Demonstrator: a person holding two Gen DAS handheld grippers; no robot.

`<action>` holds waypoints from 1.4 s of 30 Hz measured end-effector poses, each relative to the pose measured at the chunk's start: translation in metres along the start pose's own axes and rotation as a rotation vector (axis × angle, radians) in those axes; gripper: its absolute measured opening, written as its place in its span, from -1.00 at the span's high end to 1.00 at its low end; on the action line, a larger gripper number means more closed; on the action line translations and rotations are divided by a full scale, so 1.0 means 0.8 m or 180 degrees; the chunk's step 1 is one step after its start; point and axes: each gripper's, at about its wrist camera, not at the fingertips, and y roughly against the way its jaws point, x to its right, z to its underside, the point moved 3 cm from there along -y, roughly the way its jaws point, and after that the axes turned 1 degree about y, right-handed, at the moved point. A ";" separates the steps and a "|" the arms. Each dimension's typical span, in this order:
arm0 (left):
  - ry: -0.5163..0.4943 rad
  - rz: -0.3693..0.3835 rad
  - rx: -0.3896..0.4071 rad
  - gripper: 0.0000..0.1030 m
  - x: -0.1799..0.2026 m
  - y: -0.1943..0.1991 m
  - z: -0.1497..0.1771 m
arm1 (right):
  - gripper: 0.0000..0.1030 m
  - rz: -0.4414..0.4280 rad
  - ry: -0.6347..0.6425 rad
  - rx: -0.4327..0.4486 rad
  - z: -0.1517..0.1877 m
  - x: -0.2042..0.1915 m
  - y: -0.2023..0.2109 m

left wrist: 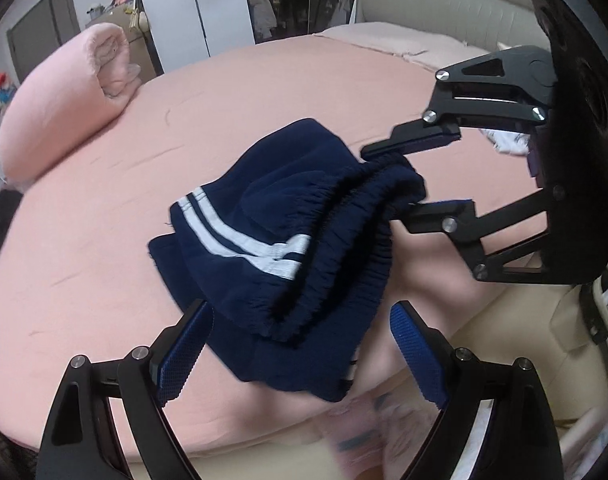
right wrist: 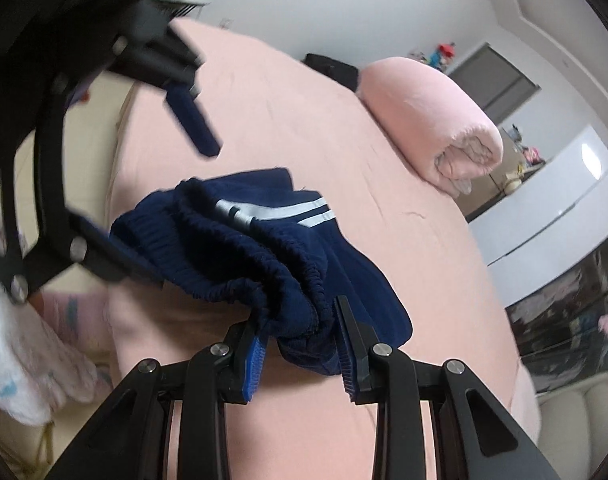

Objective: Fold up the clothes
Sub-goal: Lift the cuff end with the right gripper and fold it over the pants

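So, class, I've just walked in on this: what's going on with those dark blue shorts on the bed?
A person with a claw in each hand is partway through folding navy shorts with white side stripes, on a bed with a pink sheet. The right claw grips the bunched elastic waistband at one end. The left claw is open, its fingers straddling the other end of the shorts without pinching them. The shorts are crumpled, not yet neatly folded. A rolled pink blanket lies at the far side of the bed.

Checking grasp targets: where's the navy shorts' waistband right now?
The waistband is bunched over the pink bed, one end between the right gripper fingers; the left gripper is open beside it.
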 end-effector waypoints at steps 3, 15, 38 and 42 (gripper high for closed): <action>-0.0065 0.0054 -0.0015 -0.76 0.005 -0.002 -0.003 | 0.42 -0.0086 -0.0159 0.0071 -0.002 0.010 -0.002; -0.0617 -0.0857 -0.0380 -0.76 0.016 -0.054 -0.002 | 0.42 -0.0190 -0.0192 0.0156 0.000 0.026 0.000; -0.1336 -0.1748 -0.0390 -1.00 0.018 -0.096 0.010 | 0.42 -0.0183 -0.0036 0.0152 0.032 -0.010 0.000; -0.1480 -0.1833 -0.0366 -1.00 0.020 -0.095 0.011 | 0.41 -0.0205 -0.0025 0.0165 0.036 -0.008 -0.001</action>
